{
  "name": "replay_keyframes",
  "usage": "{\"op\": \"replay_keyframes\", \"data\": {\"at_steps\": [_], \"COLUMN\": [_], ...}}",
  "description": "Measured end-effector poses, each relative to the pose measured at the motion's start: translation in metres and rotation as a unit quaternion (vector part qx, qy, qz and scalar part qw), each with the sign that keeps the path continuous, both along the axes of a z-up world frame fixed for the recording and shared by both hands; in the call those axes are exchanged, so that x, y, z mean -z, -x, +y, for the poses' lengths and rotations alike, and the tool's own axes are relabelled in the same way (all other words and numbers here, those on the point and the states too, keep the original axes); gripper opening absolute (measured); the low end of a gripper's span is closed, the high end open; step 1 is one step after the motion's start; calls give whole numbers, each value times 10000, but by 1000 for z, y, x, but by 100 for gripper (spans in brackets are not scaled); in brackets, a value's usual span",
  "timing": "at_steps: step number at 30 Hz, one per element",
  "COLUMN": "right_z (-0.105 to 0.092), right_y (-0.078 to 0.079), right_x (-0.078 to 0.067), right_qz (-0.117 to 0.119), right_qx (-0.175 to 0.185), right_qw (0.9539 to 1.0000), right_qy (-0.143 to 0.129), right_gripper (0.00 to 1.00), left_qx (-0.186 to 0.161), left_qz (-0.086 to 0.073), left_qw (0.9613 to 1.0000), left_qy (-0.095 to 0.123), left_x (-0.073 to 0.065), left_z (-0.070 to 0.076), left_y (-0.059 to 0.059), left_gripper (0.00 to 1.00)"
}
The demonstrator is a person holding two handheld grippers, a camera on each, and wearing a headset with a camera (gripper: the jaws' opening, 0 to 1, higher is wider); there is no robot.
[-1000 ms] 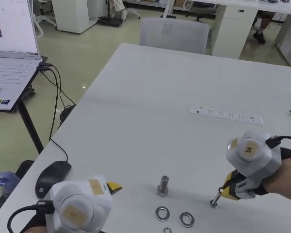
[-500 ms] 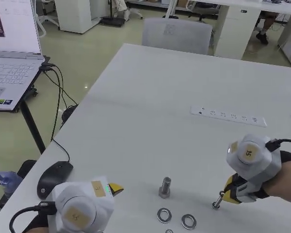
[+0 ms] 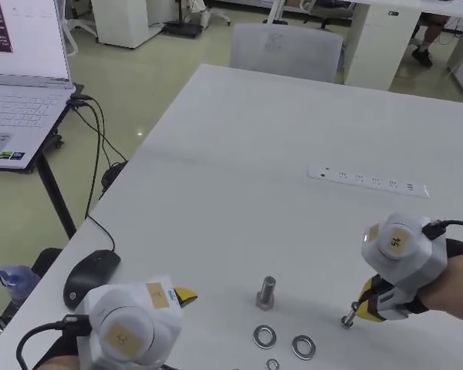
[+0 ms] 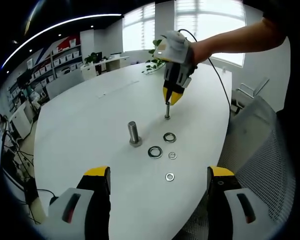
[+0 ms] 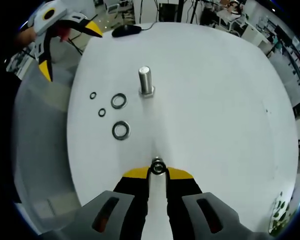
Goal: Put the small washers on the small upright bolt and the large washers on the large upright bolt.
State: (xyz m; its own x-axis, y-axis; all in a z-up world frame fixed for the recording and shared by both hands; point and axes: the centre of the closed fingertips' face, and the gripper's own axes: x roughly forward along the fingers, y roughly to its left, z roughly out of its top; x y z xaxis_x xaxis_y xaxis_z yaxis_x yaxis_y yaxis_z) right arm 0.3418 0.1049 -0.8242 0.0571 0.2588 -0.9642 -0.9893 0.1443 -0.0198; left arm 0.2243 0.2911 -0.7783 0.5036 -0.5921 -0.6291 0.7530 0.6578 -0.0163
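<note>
The small bolt (image 5: 157, 166) stands upright on the white table (image 3: 239, 193), and my right gripper (image 5: 157, 173) is shut on its top. In the head view that right gripper (image 3: 365, 305) holds the small bolt (image 3: 348, 317) at the right. The large bolt (image 3: 267, 291) stands upright to its left. Two large washers (image 3: 264, 336) (image 3: 303, 347) and a small washer (image 3: 272, 364) lie flat in front of it. My left gripper (image 4: 159, 173) hovers open at the near edge, with the large bolt (image 4: 134, 134), large washers (image 4: 155, 151) and two small washers (image 4: 169, 176) ahead of it.
A white power strip (image 3: 368, 182) lies across the table farther back. A black mouse (image 3: 91, 277) sits at the table's left edge near my left gripper (image 3: 181, 296). A laptop (image 3: 19, 85) on a stand is off to the left, and a grey chair (image 3: 285, 48) is at the far end.
The head view has shifted slightly. The grippers, bolts and washers have kept their places.
</note>
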Motion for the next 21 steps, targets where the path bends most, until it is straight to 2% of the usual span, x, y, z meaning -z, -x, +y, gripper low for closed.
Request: {"op": "replay_keyframes", "data": {"at_steps": [8,18,21], "right_z": [1,1,1], "right_y": [0,2,2], "right_x": [8,23,28], "right_qz": [65,97,139], "right_qx": [21,-34,5], "right_qw": [10000,9999,9999], "right_qy": [-15,21,11], "right_gripper": [13,13,13], "left_qx": [-18,-29,-22], "left_qz": [31,-58,-39], "left_qw": [10000,10000,10000], "left_qy": [5,72,59], "left_x": [3,-2,-1], "left_z": [2,0,0], "left_y": [1,-1,-2], "left_gripper": [78,81,82]}}
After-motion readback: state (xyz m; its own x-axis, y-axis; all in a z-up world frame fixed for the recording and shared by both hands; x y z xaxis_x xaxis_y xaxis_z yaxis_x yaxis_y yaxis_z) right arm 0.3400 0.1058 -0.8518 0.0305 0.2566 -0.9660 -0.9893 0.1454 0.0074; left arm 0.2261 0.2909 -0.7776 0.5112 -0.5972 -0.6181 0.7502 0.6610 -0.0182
